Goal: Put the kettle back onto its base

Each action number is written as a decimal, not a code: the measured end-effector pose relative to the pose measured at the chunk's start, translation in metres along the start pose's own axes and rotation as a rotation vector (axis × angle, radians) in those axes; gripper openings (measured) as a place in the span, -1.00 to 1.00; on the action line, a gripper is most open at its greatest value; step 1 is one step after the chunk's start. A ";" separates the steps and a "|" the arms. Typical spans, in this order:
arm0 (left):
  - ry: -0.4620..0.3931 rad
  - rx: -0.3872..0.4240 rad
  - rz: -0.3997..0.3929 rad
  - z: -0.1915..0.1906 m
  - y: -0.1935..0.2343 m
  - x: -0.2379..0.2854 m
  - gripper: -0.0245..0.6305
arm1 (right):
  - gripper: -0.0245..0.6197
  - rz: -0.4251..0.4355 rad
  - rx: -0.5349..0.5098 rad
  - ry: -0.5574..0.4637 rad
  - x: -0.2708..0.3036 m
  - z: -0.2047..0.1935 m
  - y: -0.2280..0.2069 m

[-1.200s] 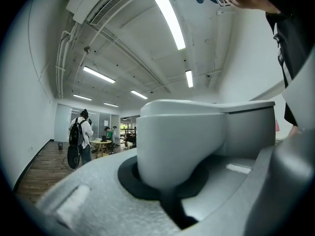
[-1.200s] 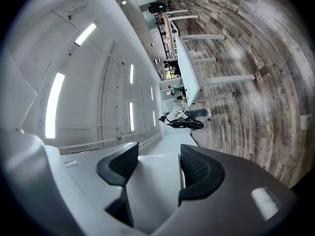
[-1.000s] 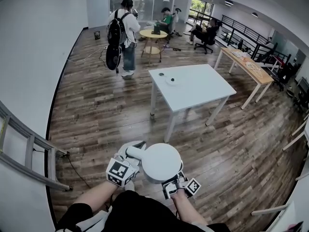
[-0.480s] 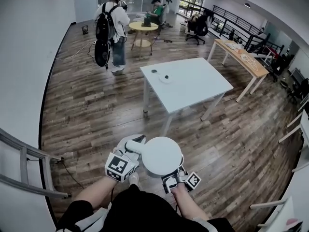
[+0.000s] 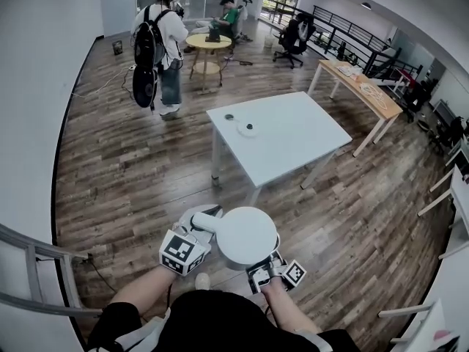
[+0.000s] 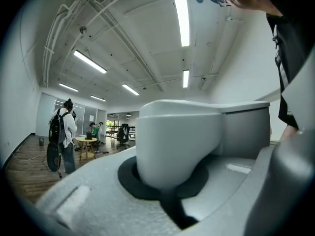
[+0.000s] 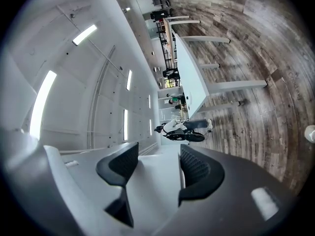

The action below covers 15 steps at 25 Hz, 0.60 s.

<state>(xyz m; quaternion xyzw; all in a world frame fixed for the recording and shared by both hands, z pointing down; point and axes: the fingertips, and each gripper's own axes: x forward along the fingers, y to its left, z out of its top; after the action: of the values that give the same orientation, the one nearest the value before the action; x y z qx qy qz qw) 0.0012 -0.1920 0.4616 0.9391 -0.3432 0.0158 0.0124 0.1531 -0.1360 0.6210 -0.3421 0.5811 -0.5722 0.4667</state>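
Low in the head view I carry a white kettle (image 5: 245,235), seen from above. My left gripper (image 5: 199,226) is shut on the kettle's handle (image 6: 172,141), which fills the left gripper view between the pads. My right gripper (image 5: 270,264) sits at the kettle's near right side, opposite the handle. In the right gripper view its pads (image 7: 120,163) stand a little apart, closed on a white part of the kettle (image 7: 155,176). The round white base (image 5: 248,129) lies on a white table (image 5: 293,134) ahead, well away from the kettle.
A small dark disc (image 5: 229,117) lies beside the base. A standing person with a backpack (image 5: 157,42) is beyond the table to the left, near a round wooden table (image 5: 207,44). A long wooden table (image 5: 359,86) stands at the right and a metal ladder (image 5: 29,270) at the left.
The kettle and both grippers have come forward across the floor, and the white table looks slightly nearer. Both grips look the same.
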 end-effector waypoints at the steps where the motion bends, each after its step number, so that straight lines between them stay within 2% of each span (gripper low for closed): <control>1: -0.003 -0.003 -0.005 -0.001 0.004 0.003 -0.92 | -0.11 -0.002 -0.002 -0.003 0.004 0.001 0.000; 15: -0.031 0.009 -0.009 0.003 0.075 0.012 -0.92 | -0.11 0.021 -0.015 0.001 0.076 -0.013 -0.011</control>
<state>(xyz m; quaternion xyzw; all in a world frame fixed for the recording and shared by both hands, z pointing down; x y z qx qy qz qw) -0.0381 -0.2568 0.4598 0.9408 -0.3389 0.0026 0.0030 0.1147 -0.2036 0.6190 -0.3391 0.5893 -0.5631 0.4696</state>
